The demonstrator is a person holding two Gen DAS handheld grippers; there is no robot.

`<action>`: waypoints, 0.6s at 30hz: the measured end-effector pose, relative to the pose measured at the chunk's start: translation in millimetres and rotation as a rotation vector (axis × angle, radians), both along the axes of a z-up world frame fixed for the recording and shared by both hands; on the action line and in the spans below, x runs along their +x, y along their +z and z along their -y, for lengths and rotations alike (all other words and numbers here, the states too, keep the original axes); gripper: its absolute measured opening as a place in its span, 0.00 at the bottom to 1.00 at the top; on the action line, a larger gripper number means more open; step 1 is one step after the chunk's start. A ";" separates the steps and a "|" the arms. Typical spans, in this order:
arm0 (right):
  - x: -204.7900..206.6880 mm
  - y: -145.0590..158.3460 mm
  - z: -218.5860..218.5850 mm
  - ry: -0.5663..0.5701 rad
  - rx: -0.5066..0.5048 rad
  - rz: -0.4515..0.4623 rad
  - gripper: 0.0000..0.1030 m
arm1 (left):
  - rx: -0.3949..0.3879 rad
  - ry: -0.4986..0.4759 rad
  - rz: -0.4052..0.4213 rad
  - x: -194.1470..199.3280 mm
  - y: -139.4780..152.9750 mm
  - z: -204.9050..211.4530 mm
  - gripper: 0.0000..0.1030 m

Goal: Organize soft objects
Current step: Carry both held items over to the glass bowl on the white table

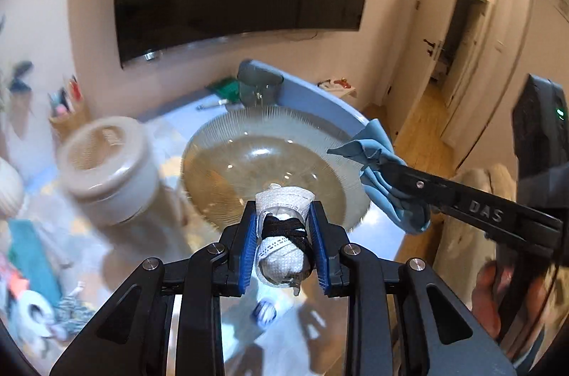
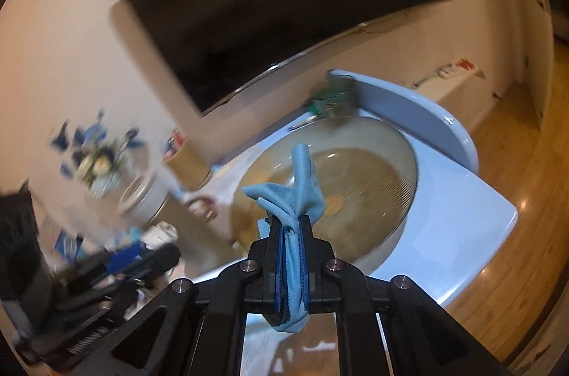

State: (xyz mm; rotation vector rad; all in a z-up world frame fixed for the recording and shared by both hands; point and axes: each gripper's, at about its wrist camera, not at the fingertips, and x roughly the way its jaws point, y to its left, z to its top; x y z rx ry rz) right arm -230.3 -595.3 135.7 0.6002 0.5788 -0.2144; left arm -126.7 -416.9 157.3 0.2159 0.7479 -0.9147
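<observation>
Left gripper (image 1: 284,246) clamps a soft white bundle (image 1: 284,233) mid-body; right gripper (image 2: 291,255) pinches a limp, light blue cloth (image 2: 295,191) above the fragile glass bowl (image 1: 213,144).

Only one bit of readable text here

"DAS" is stamped in pale letters on the right gripper (image 1: 382,175) finger, seen from the left wrist.

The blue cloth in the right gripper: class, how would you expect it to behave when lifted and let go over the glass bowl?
Probably floppy: the blue cloth bunches into folds above the right gripper and droops below it. Likely light, since a narrow pinch holds it. Released, it would likely crumple into the glass bowl rather than roll.
</observation>
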 end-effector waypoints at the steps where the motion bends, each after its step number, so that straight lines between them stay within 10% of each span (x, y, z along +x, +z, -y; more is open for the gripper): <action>1: 3.5 -2.0 7.3 -0.010 0.015 -0.005 0.07 | 0.000 0.010 0.007 4.9 -2.5 6.7 0.25; 5: 29.0 -9.9 33.3 -0.067 0.072 -0.034 0.07 | 0.001 0.039 0.015 17.1 -6.0 28.1 0.27; 9: 44.8 -18.0 55.5 -0.092 0.108 -0.069 0.15 | 0.000 0.064 0.031 23.5 -9.1 37.4 0.70; 12: 52.0 -26.8 63.7 -0.087 0.101 -0.107 0.38 | -0.028 0.028 0.024 20.5 -9.4 38.5 0.70; 18: 33.6 -26.9 60.7 -0.086 0.100 -0.090 0.41 | -0.048 -0.032 0.024 4.9 -1.8 35.0 0.70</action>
